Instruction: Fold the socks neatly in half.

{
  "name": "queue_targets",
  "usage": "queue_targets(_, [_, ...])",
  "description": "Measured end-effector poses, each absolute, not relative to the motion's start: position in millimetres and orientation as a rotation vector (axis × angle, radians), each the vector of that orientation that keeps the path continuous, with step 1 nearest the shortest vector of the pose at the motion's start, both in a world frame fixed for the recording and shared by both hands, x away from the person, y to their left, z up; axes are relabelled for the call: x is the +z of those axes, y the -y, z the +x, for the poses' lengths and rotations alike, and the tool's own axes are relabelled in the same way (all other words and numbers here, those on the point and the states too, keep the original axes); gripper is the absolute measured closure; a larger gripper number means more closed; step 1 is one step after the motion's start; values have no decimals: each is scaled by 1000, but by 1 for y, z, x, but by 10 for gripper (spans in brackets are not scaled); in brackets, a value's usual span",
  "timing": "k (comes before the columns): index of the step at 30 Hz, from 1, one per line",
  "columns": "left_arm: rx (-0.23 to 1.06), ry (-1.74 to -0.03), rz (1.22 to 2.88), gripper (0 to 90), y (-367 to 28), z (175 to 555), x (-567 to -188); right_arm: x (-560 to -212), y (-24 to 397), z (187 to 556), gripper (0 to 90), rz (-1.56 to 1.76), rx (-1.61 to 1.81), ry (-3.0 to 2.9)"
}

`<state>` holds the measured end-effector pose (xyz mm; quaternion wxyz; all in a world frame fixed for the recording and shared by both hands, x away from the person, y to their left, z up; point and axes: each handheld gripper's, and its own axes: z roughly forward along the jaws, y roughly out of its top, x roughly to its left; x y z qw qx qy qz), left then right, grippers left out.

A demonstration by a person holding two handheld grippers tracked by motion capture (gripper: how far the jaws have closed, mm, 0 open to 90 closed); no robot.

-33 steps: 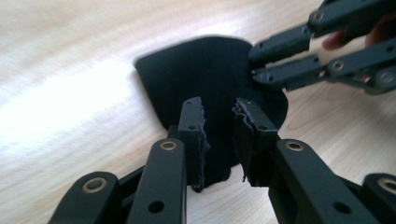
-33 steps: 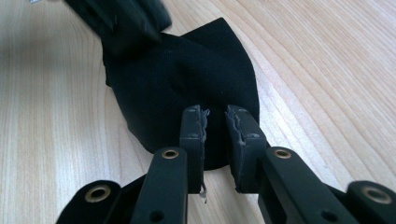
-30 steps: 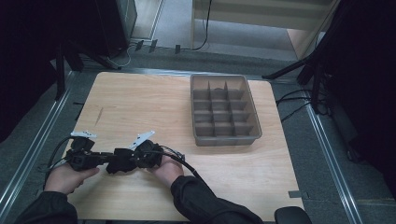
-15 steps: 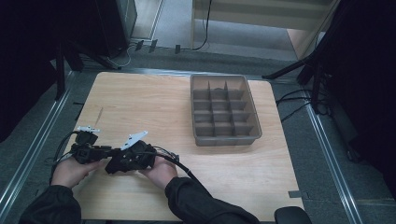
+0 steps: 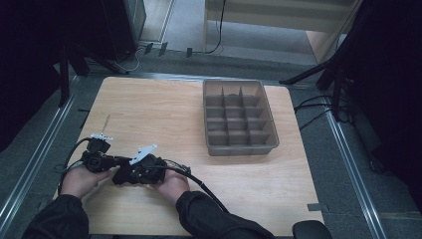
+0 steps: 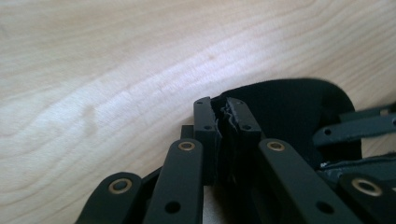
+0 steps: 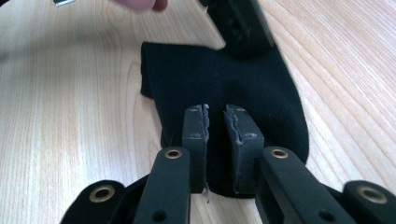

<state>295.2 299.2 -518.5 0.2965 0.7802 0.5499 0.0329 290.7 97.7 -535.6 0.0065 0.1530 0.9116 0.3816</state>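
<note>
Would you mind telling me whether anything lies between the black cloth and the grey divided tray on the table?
Nothing visible does. The black cloth lies at the near left of the table, at the left gripper and the right gripper. The bare wood between it and the grey tray is open.

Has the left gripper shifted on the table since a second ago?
Yes. The left gripper has slid slightly toward the table's left edge, away from the grey tray, which stayed put.

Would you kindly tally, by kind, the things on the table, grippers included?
Black cloth: 1
Grey divided tray: 1
Grippers: 2, the left gripper and the right gripper
Total: 4
</note>
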Motion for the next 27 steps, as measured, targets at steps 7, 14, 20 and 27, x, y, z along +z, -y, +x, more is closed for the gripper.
queue_targets(7, [105, -1484, 2055, 837, -304, 296, -518, -539, -90, 290, 822, 485, 1227, -2833])
queue_targets(14, [108, -1490, 2034, 836, -304, 299, -519, -541, -83, 290, 846, 504, 1209, -2813])
queue_targets(20, [109, -1492, 2046, 834, -304, 300, -522, -543, -80, 293, 848, 522, 1228, -2838])
queue_targets(27, [98, -1467, 2019, 808, -304, 298, -519, -538, -78, 294, 731, 523, 1265, -2837])
